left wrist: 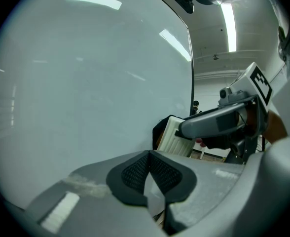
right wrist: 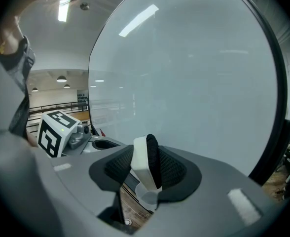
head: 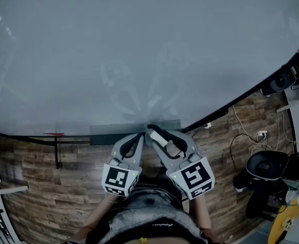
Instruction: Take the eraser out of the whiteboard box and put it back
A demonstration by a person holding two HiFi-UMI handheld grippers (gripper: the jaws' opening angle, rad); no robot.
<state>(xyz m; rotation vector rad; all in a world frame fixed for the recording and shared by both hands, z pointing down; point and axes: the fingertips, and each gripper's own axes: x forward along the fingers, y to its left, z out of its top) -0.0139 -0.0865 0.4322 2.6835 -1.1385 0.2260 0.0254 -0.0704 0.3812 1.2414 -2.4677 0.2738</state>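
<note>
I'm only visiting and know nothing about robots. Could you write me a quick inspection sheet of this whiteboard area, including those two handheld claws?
Surface: large pale whiteboard, no writing seen.
Job's things: white plastic eraser with black felt, held out of the long grey whiteboard box at the board's lower edge.
Clutter: small red thing on the ledge at left, too small to identify.
Grippers: right gripper has its fingers shut on the eraser; left gripper is shut and empty, close beside it.
Cables: thin cables lying loose on the floor at right.
Surroundings: brown wood-plank floor; black equipment at right.
</note>
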